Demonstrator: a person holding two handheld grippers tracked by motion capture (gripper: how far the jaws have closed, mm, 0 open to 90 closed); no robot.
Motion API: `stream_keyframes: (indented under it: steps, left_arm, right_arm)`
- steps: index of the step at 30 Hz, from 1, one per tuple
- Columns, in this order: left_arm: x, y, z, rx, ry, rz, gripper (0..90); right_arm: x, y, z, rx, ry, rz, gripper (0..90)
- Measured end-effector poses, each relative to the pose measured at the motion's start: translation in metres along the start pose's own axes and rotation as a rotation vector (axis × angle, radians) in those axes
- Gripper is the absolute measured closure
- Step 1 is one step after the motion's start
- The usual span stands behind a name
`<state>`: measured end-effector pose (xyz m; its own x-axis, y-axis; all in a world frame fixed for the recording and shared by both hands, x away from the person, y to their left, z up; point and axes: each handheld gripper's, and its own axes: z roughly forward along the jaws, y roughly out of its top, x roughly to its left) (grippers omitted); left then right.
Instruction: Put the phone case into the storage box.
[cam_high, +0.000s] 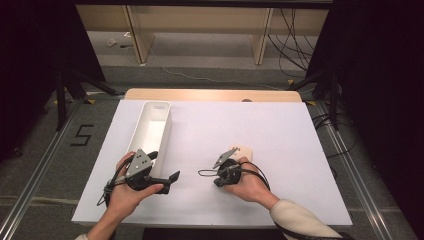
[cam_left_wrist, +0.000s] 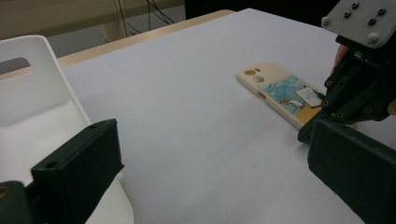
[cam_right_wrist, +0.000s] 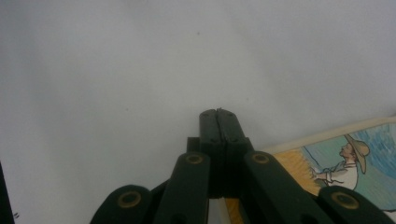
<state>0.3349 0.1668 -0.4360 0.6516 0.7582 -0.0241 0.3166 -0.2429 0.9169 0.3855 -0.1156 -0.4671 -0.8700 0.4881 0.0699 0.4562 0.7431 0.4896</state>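
A cream phone case (cam_high: 241, 150) with a painted picture lies flat on the white table (cam_high: 280, 130); in the left gripper view the phone case (cam_left_wrist: 275, 88) has its camera holes at the far end. My right gripper (cam_high: 220, 181) is shut with nothing between its jaws, and its tips rest low by the case's near end. In its own view the right gripper (cam_right_wrist: 218, 114) points at bare table, with the phone case (cam_right_wrist: 345, 161) just to its right. My left gripper (cam_high: 164, 166) is held open beside the white bin's near end; the left gripper (cam_left_wrist: 210, 177) has wide, empty jaws.
A long white bin (cam_high: 152, 127) stands lengthwise on the left of the table, and its wall (cam_left_wrist: 37, 93) is close to my left jaw. Beyond the far edge runs a wooden strip (cam_high: 212, 95), then floor with cables.
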Motion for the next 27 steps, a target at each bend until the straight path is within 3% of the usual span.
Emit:
stream_keyframes:
  steps: [10,16,22,27]
  left_arm:
    - [0.000,0.000,0.000,0.000,-0.002,-0.001,2.1]
    - [-0.001,0.000,0.001,0.001,-0.004,0.001,2.2]
    - [-0.001,0.000,0.001,0.000,-0.002,0.000,2.2]
    - [-0.001,0.000,0.000,0.001,-0.003,0.001,2.1]
  right_arm:
    - [0.001,-0.013,-0.012,0.022,0.033,0.017,90.0]
    - [0.001,-0.023,-0.017,0.040,0.029,0.032,90.0]
    - [-0.001,-0.006,-0.019,-0.042,-0.004,0.023,90.0]
    - [-0.006,0.003,-0.009,-0.045,-0.028,0.031,90.0]
